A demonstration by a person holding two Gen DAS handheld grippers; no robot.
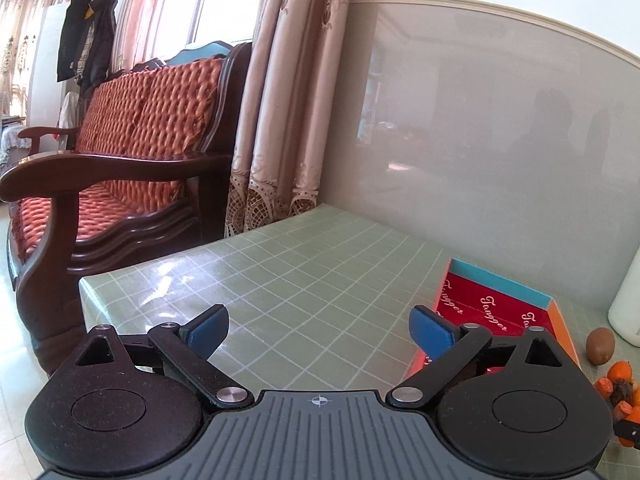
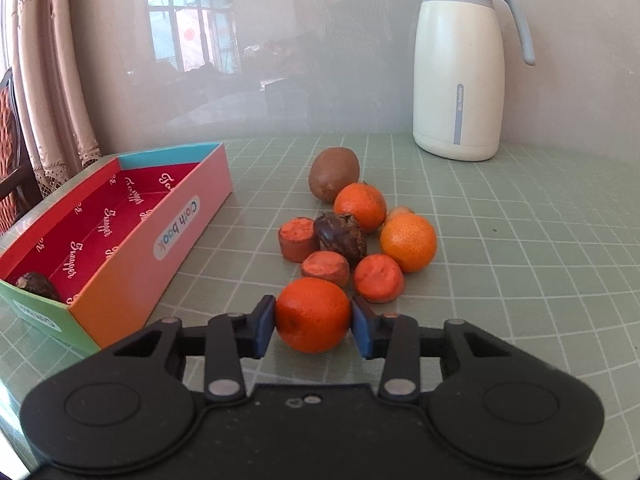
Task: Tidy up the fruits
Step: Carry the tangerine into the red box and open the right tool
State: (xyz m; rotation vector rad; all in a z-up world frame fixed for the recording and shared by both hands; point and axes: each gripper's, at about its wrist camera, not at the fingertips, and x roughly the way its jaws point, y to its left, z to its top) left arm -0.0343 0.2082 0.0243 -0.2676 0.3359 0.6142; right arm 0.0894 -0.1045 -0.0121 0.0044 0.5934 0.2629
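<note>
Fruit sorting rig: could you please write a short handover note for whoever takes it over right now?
Right gripper: pads on either side of the nearest orange, apparently gripping it, still at table level.
Left gripper: open, empty, over bare tablecloth beside the box.
Done: one dark fruit lies in the box's near corner.
Left: put this orange in the box, then the pile: kiwi, two more oranges, another dark fruit and the cut orange-red pieces.
</note>
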